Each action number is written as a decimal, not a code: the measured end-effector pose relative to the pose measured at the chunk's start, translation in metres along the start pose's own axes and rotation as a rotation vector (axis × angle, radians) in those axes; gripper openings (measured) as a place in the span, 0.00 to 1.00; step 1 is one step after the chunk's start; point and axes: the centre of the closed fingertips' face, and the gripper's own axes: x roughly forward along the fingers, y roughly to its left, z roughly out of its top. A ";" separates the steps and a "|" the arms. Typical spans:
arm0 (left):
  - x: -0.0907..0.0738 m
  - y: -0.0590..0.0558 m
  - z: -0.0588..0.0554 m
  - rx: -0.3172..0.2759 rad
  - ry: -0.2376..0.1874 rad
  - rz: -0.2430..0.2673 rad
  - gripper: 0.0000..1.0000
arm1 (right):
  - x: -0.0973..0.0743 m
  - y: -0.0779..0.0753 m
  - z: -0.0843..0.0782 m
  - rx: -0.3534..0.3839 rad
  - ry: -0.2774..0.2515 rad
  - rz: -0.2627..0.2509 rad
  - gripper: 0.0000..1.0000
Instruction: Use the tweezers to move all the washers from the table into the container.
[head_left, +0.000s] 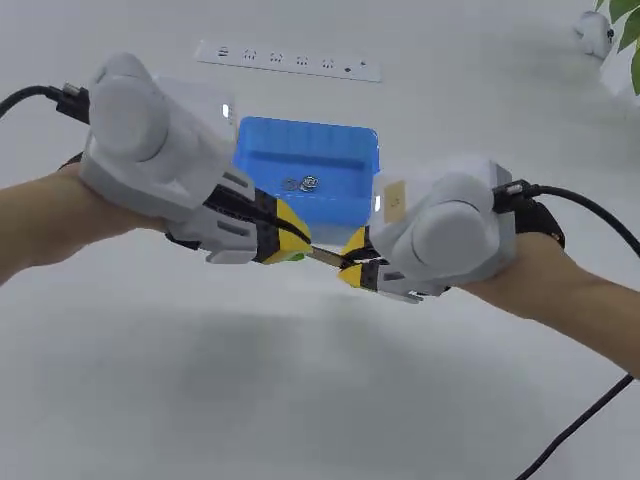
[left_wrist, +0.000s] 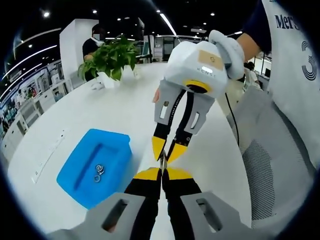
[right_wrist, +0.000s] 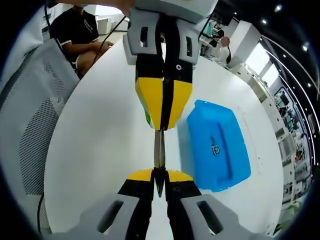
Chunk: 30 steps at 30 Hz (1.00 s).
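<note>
Surroundings first. White table. A white power strip lies along its far edge, well apart from the work. A potted plant stands at the table's far corner. In the right gripper view we note a grey mesh chair beside the table and a seated person in black beyond it. A black cable trails from the right gripper's body over the forearm.

The blue container sits on the table just behind the two grippers. From the head view their bodies cover its front corners, while its middle is open to view.

The grippers meet tip to tip above the table, in front of the container. The left gripper has its yellow tips pressed together on one end of the tweezers. The right gripper is clamped on the other end, jaws likewise closed. The tweezers are a thin metal strip spanning the short gap between the tips, and the pointed end sits between the right gripper's jaws. They are held clear of the table surface. We cannot tell whether anything is pinched in the tweezers.

The washers that we can make out are a small cluster of metal rings lying in the trough of the container. We cannot settle the count.
</note>
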 end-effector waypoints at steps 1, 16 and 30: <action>0.003 0.001 -0.005 0.000 0.012 -0.004 0.07 | 0.002 0.000 -0.001 -0.005 0.009 0.006 0.09; 0.030 0.014 -0.047 -0.060 0.070 -0.022 0.05 | 0.026 -0.001 -0.011 0.040 -0.014 0.065 0.08; 0.023 0.027 -0.056 -0.108 0.072 0.011 0.05 | 0.024 -0.004 -0.016 0.101 -0.088 0.076 0.08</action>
